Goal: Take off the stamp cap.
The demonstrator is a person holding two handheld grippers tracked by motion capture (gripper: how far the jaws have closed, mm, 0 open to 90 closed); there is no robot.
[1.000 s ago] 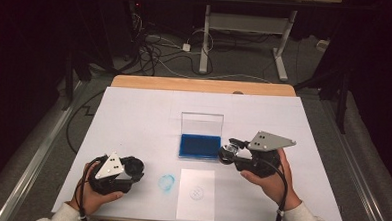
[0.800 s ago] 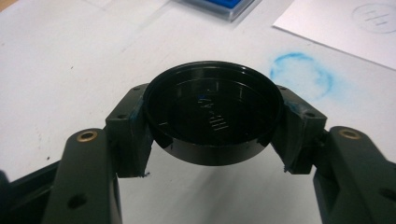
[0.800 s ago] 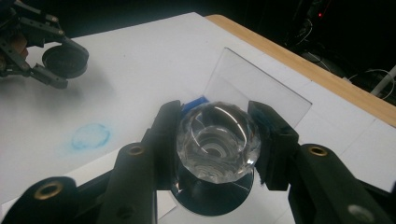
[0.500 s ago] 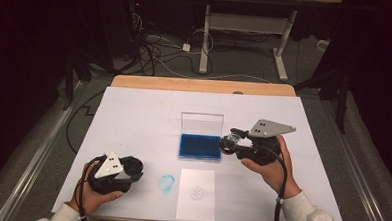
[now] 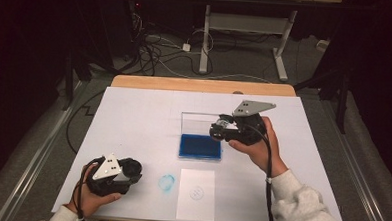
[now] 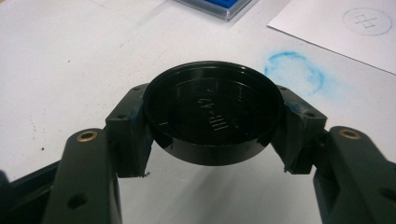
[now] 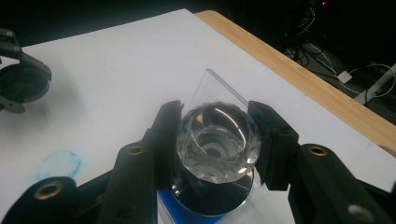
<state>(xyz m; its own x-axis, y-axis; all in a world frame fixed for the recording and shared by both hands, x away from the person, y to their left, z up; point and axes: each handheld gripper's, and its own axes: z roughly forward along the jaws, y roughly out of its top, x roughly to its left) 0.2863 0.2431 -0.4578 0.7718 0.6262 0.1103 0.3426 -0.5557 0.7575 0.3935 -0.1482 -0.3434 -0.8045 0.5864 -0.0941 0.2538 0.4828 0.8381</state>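
While our right claw (image 5: 218, 130) grips the clear faceted-handled round stamp (image 7: 217, 140) above the blue ink pad in its open clear case (image 5: 200, 145), we judge inking comes next: lower it flat, press evenly, lift straight. Our left claw (image 5: 131, 171) clamps the black round cap (image 6: 212, 116), parked near left on the white surface (image 5: 133, 118).

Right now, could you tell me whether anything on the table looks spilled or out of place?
Yes: a blue ink smudge sits on the bare table cover, left of the paper sheet, not on it.
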